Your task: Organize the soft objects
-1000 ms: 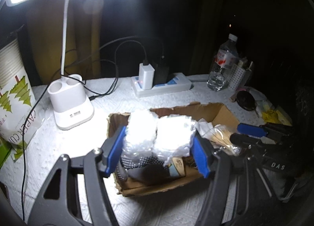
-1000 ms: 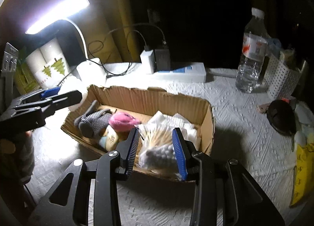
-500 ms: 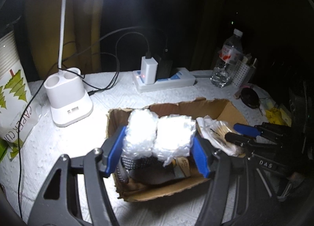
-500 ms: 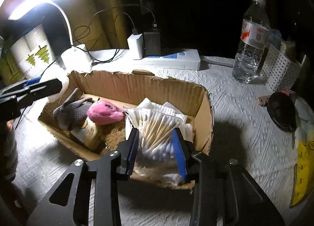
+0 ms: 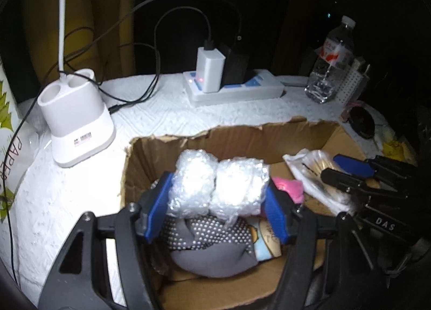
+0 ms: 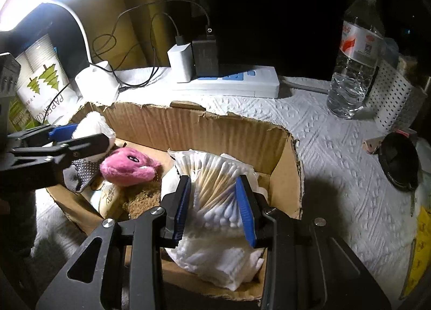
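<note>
Jaws of the left gripper [image 5: 216, 203] are pinching a bubble-wrap bundle [image 5: 218, 185] over the cardboard box [image 6: 194, 124]; those of the right gripper [image 6: 214, 203] are clasping a bag of cotton swabs [image 6: 215, 175] inside it. Advisably, each is lowering before releasing. A pink plush [image 6: 128, 166], dotted gloves [image 5: 207, 232] and tissues [image 6: 215, 259] are lying in the box.

Home desk corner at night: desk lamp base [image 5: 78, 121], loaded power strip [image 6: 229, 82], water bottle [image 6: 355, 51], paper-cup pack [image 6: 43, 84], yellow curtain [image 5: 107, 14] behind.
</note>
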Demonstrator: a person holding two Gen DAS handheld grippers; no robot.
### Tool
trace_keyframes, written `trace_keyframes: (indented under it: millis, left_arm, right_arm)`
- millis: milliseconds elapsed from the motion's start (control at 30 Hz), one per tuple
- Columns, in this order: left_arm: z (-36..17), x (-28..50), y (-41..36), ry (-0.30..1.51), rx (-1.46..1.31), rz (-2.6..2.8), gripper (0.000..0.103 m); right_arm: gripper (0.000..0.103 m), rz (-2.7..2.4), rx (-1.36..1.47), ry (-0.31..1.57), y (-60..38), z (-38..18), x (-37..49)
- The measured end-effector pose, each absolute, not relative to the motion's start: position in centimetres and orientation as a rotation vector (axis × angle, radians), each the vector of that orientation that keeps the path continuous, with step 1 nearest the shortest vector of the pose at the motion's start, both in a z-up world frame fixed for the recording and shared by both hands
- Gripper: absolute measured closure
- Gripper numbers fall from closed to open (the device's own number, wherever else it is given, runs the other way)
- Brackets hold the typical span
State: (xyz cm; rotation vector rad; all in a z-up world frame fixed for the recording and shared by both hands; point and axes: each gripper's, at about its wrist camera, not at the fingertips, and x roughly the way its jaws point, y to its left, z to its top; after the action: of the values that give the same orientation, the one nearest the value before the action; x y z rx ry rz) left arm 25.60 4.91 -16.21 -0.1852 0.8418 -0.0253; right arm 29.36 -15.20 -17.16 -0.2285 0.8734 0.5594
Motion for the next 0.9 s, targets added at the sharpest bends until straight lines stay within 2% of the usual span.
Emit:
trace_keyframes:
  millis: [267,433,900]
  left_arm:
    - [-15.7,25.3,4.8,0.831,-0.186,-0.030,0.024]
    - [-14.8,24.5,5.0,0.806,-0.189,-0.031,0.024]
    - [-11.8,20.5,4.3,0.737,-0.174,-0.038,0.023]
  right_arm:
    - [0.065,0.554,-0.191,0.879,-15.6,-17.0,29.3]
    - [0.057,0.543,-0.178,0.878,-15.7,-16.5,28.8]
    - [0.054,0.537,-0.175,0.826,-16.1,-13.7,25.8]
